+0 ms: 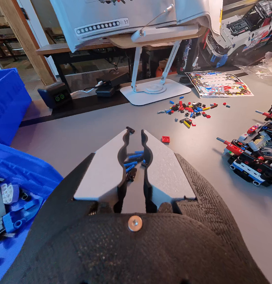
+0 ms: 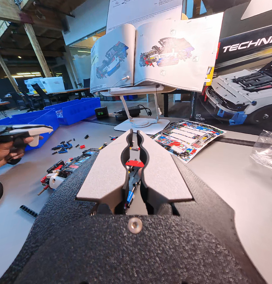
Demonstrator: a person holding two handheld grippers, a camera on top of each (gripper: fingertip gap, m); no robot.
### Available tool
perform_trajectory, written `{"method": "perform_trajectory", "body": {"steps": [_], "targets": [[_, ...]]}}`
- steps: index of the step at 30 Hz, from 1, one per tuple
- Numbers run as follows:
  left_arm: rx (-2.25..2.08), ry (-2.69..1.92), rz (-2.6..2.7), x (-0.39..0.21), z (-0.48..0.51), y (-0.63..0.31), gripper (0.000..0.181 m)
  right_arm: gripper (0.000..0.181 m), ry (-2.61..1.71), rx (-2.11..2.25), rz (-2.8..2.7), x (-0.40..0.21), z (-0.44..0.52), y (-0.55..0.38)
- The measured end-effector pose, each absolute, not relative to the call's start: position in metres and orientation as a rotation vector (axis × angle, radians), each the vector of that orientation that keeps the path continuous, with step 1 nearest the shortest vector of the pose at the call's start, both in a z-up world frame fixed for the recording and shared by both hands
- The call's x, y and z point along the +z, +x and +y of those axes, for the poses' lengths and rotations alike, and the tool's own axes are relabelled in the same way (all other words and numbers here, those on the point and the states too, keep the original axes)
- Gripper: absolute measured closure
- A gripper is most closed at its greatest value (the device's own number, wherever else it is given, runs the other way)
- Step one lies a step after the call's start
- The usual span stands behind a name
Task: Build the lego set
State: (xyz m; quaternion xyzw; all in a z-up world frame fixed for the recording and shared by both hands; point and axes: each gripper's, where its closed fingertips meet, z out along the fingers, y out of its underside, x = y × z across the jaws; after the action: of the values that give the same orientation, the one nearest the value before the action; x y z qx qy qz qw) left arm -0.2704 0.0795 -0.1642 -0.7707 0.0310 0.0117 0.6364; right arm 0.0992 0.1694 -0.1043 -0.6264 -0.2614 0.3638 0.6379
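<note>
The left gripper (image 1: 135,130) is hovering low over the grey table (image 1: 86,135) with its fingers nearly together, only a narrow gap between the tips, and nothing is sitting between them. A small black connector (image 1: 130,129) is lying on the table just beyond the left tip; whether it is touching the tip I cannot tell. Beneath the fingers a cluster of blue and black pins (image 1: 133,162) is showing through the gap.

The right gripper (image 2: 135,130) is likewise standing almost closed and empty at the tips, poised above the car chassis (image 2: 67,167), part of which, with a red piece, is showing under its fingers.

Judging by this, the step in hand is picking a small part from the pins for the next fitting. The next move is calling for the left fingers to widen a little, settle around one pin or the connector, and close squarely so it does not skate away.

Farther out, a loose-parts pile (image 1: 192,109) and a red tile (image 1: 165,139) are lying right of the left gripper, the instruction booklet (image 2: 155,53) is resting open on its white stand (image 2: 141,123), and blue bins (image 2: 73,110) are sitting at the left
</note>
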Motion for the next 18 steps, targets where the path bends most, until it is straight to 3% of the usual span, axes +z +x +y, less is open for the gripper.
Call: {"method": "perform_trajectory", "body": {"steps": [18], "targets": [[-0.019,-1.783,0.152,-0.174,0.084,-0.243,0.163,0.178,-1.461,0.808,-0.516,-0.115,0.186,0.109]]}}
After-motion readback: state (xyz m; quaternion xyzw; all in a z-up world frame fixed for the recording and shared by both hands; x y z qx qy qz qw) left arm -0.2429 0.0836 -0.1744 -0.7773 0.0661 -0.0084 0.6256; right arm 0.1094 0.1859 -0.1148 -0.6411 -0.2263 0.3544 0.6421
